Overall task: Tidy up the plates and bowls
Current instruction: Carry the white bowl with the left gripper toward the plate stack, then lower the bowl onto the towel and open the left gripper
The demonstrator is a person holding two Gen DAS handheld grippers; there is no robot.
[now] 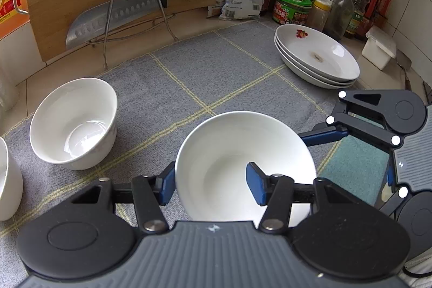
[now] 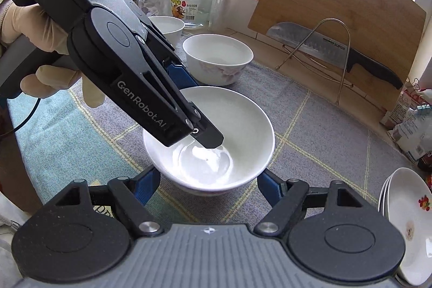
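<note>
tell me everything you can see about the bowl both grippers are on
The bowl is plain glossy white inside, ceramic-looking, with a faint floral print low on its outer wall. It is upright and empty, over the grey checked cloth. The left gripper pinches its rim, one finger inside, one outside; the right gripper straddles its body with a finger against either side.

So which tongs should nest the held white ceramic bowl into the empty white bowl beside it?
Left, probably. The left tongs pinch the white ceramic bowl by its rim, one finger inside, and the empty white bowl sits on their side. The right tongs clasp its lower body, likely fouling the other rim.
</note>
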